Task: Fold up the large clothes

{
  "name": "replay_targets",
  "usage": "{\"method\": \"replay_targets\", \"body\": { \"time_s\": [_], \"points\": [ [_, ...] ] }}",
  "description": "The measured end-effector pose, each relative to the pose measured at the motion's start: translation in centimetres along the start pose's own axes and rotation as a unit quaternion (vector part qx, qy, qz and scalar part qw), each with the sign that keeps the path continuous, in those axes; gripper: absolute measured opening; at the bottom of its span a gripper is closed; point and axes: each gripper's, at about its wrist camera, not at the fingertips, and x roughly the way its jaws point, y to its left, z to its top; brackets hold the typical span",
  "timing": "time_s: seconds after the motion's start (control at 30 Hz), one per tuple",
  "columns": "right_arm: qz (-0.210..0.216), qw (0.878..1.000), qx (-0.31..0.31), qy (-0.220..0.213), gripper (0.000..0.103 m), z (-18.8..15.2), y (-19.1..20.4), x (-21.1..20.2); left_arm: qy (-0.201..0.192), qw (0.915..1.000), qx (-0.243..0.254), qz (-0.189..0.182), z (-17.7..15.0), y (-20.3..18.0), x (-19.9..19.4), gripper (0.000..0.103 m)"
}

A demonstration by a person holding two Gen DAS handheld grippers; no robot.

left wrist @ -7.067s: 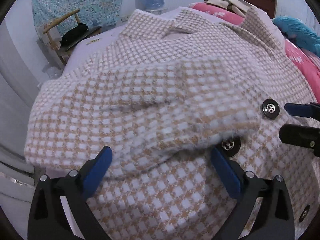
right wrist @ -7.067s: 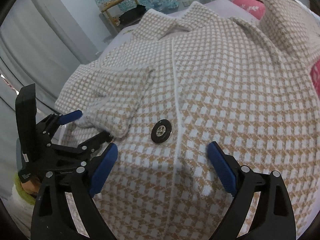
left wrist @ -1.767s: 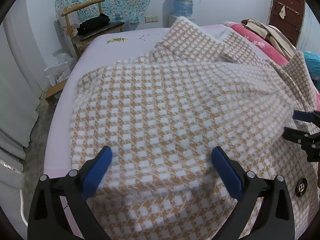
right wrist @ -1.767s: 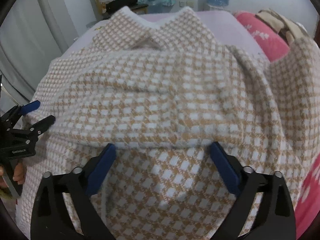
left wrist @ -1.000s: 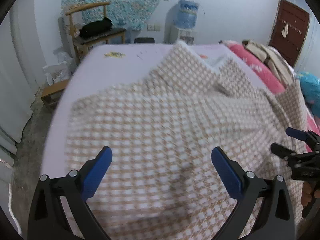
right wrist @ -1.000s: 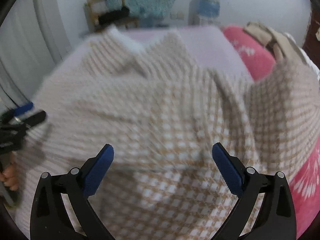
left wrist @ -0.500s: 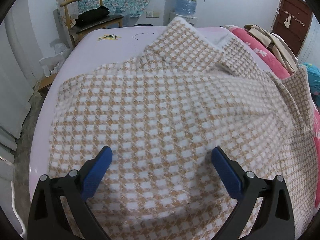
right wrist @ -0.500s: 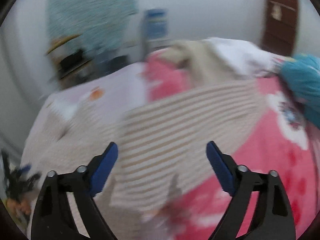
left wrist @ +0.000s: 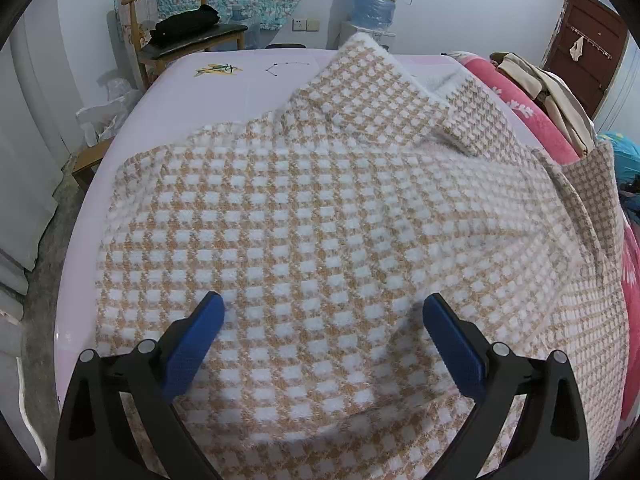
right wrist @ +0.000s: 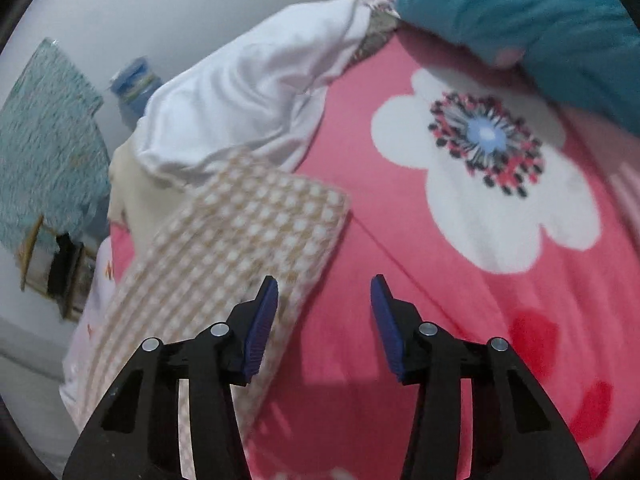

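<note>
Right gripper (right wrist: 323,312): its blue-padded jaws have just been closing and now stand half apart with nothing between them; below the gap is only the pink fleece blanket with a white flower print (right wrist: 460,264).
Change on the right: a second ago this gripper looked over the body of the coat; now it looks at the free sleeve (right wrist: 240,256), whose cuff edge lies just beside the left pad, over the blanket.
Left gripper (left wrist: 323,320): jaws wide apart, hovering over the cloth and holding nothing; it has hardly moved.
Task's thing: the beige-and-white checked woolly coat (left wrist: 304,232) lies spread on the pale lilac bed (left wrist: 224,80), back side up, buttons hidden now.
Meaning: one side seems folded in; probably the right sleeve is the next part to grasp and bring across.
Nearby: a crumpled white garment (right wrist: 248,92) touches the sleeve end.
</note>
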Motion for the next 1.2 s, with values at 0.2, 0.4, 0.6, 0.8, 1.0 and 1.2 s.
{"method": "replay_targets", "body": {
  "time_s": [0.2, 0.4, 0.6, 0.8, 1.0, 1.2],
  "points": [
    [0.043, 0.999, 0.031, 0.011, 0.043, 1.0, 0.6, 3.0, -0.002, 1.0, 0.002, 0.003, 0.0, 0.0, -0.1, 0.098],
    [0.073, 0.995, 0.066, 0.026, 0.023, 1.0, 0.4, 4.8, -0.002, 1.0, -0.003, -0.002, 0.0, 0.0, 0.0, 0.098],
    [0.078, 0.995, 0.049, -0.046, 0.015, 0.7, 1.5, -0.6, -0.009, 0.9999, -0.007, 0.0, -0.1, 0.2, -0.4, 0.093],
    [0.08, 0.98, -0.071, -0.168, 0.015, -2.6, 7.3, -13.7, -0.024, 0.9997, -0.009, 0.003, -0.5, 0.5, -1.1, 0.074],
    [0.081, 0.94, -0.209, -0.255, 0.015, -8.0, 15.6, -22.5, -0.029, 0.9991, -0.017, -0.025, -0.8, 0.8, -2.1, 0.039],
    [0.169, 0.899, -0.292, -0.281, 0.015, -15.2, 24.7, -25.9, -0.038, 0.9971, -0.039, -0.054, -1.6, 1.9, -4.1, 0.012]
  ]
}}
